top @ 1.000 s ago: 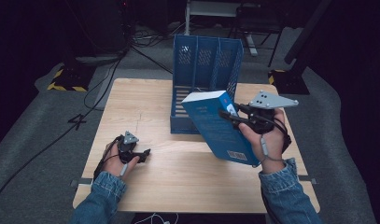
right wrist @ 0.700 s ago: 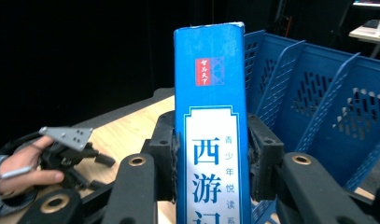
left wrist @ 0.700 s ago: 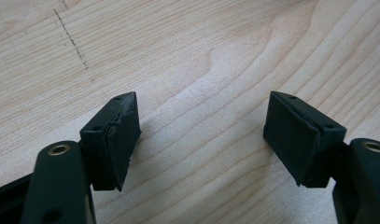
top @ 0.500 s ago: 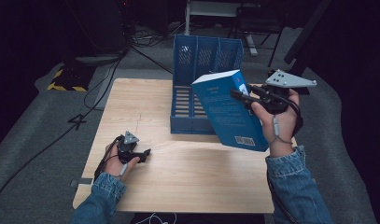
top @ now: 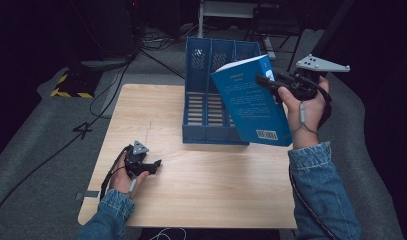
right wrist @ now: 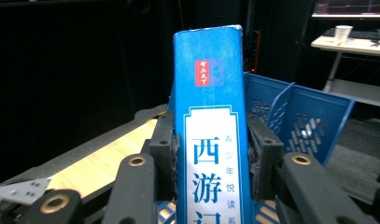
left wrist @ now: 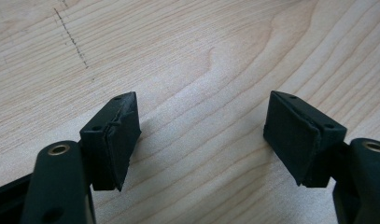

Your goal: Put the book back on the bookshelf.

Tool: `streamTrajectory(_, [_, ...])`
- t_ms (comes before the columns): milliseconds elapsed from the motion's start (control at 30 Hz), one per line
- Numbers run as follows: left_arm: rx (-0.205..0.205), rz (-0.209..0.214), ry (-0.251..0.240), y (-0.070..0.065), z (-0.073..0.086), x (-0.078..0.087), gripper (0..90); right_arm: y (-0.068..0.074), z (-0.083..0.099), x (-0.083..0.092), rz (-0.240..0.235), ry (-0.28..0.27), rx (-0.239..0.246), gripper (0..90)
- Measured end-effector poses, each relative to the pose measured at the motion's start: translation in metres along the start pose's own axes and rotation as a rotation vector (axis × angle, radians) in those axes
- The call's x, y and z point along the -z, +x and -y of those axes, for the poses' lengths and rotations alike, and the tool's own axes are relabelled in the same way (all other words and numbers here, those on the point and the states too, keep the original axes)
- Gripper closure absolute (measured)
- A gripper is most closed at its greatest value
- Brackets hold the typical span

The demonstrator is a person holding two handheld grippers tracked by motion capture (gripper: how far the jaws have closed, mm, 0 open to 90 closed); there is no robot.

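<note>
My right gripper (top: 265, 80) is shut on a thick blue book (top: 251, 102), which hangs tilted in the air over the right side of the blue file rack (top: 206, 75). In the right gripper view the book's spine (right wrist: 211, 154) stands upright between the two pads (right wrist: 162, 154), which press on both covers. The rack (right wrist: 309, 126) shows behind it there. My left gripper (top: 153, 163) rests low on the wooden table (top: 201, 195) near its front left, open. In the left gripper view its fingertips (left wrist: 117, 135) stand wide apart over bare wood, gripper (left wrist: 204, 140) holding nothing.
The rack has several upright slots with slatted floors and stands at the back middle of the table. Cables run over the grey floor (top: 51, 150) to the left. A yellow-black striped block (top: 71, 90) lies beyond the table's left corner. A white desk with a cup (right wrist: 341, 32) is far off.
My right hand has lifted the book up and away from me toward the rack, turning it more upright. The left hand has stayed still.
</note>
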State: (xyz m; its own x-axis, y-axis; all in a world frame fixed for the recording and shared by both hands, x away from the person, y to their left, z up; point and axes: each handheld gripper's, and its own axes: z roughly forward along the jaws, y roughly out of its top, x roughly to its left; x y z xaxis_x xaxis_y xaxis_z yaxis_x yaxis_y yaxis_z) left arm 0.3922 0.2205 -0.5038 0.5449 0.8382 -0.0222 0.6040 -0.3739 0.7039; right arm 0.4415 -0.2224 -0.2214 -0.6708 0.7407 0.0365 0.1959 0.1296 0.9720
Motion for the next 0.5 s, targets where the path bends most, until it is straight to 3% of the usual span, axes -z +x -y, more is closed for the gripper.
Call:
streamTrajectory(300, [0.002, -0.003, -0.003, 0.000, 0.000, 0.000, 27.0, -0.018, -0.013, -0.011, 0.036, 0.003, -0.025, 61.8])
streamTrajectory(500, [-0.001, 0.004, 0.002, 0.000, 0.000, 0.000, 27.0, -0.035, -0.021, -0.022, 0.045, -0.031, -0.044, 61.9])
